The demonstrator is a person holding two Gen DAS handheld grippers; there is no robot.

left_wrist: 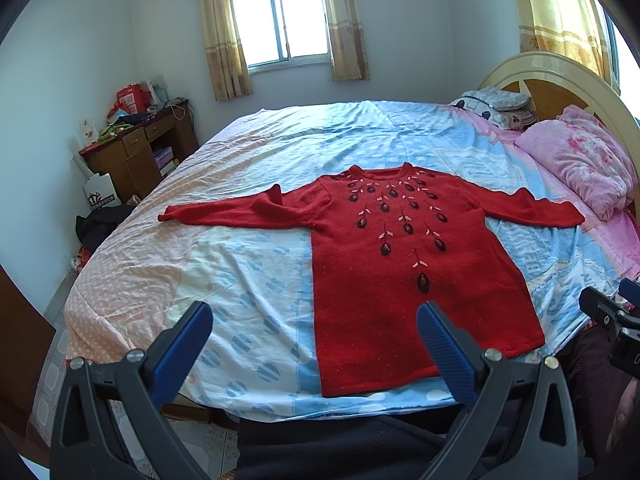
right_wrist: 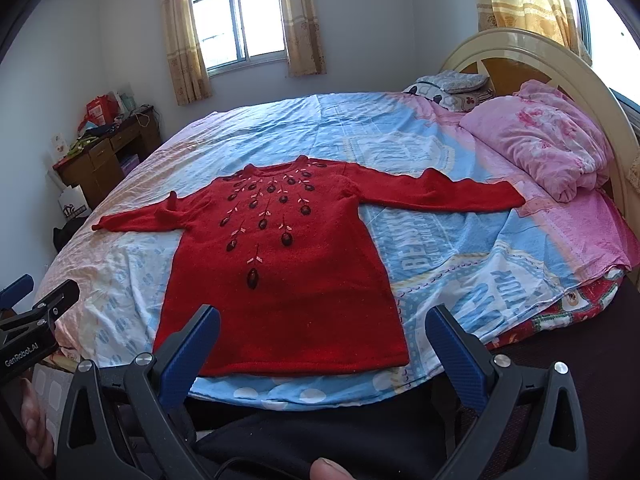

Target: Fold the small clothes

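A red knitted sweater [left_wrist: 400, 272] with dark bead and pink leaf embroidery lies flat on the bed, front up, both sleeves spread out sideways, hem toward me. The right wrist view shows the same sweater [right_wrist: 288, 288]. My left gripper [left_wrist: 316, 316] is open, held above the near edge of the bed at the sweater's lower left, touching nothing. My right gripper [right_wrist: 322, 320] is open too, hovering over the hem's right part with nothing between its fingers. Each gripper shows at the edge of the other's view.
The bed's blue, white and pink printed sheet [left_wrist: 248, 248] is wrinkled. A pink folded quilt [right_wrist: 540, 140] and pillows [right_wrist: 448, 88] lie at the cream headboard [right_wrist: 520, 48] on the right. A cluttered wooden desk [left_wrist: 140, 140] stands far left. A person's dark-clothed legs are below.
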